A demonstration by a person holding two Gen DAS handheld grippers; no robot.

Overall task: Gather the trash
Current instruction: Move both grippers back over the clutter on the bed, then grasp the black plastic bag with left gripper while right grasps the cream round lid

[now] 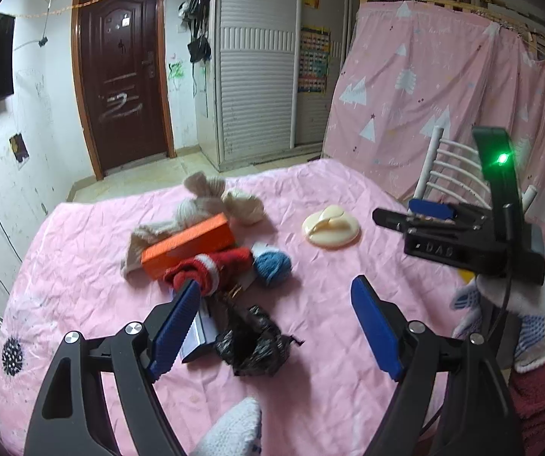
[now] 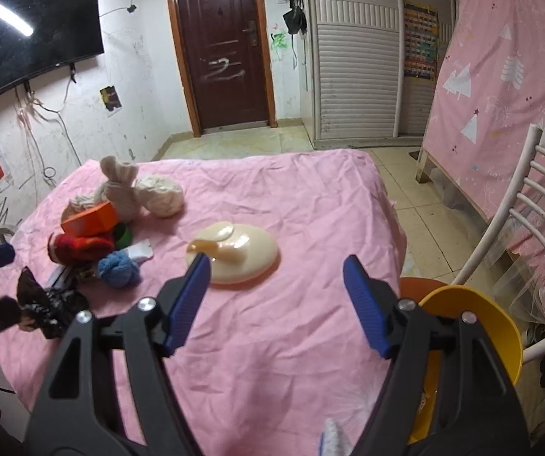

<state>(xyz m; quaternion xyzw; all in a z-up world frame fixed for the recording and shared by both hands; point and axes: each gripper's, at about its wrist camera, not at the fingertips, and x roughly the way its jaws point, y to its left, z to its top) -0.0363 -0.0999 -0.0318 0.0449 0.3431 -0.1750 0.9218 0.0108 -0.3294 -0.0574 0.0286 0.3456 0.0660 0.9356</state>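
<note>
A crumpled black plastic bag lies on the pink-covered table, partly over a dark flat packet. My left gripper hangs open just above the bag, nothing between its blue pads. Behind it is a heap: an orange box, a red sock, a blue wool ball and beige socks. A cream round hook plate lies mid-table, in front of my open, empty right gripper. The black bag shows at the left of the right wrist view.
A yellow bin stands off the table's right edge beside a white chair. A gloved hand holds the right gripper. Pink curtains hang on the right; a door and wardrobe are behind.
</note>
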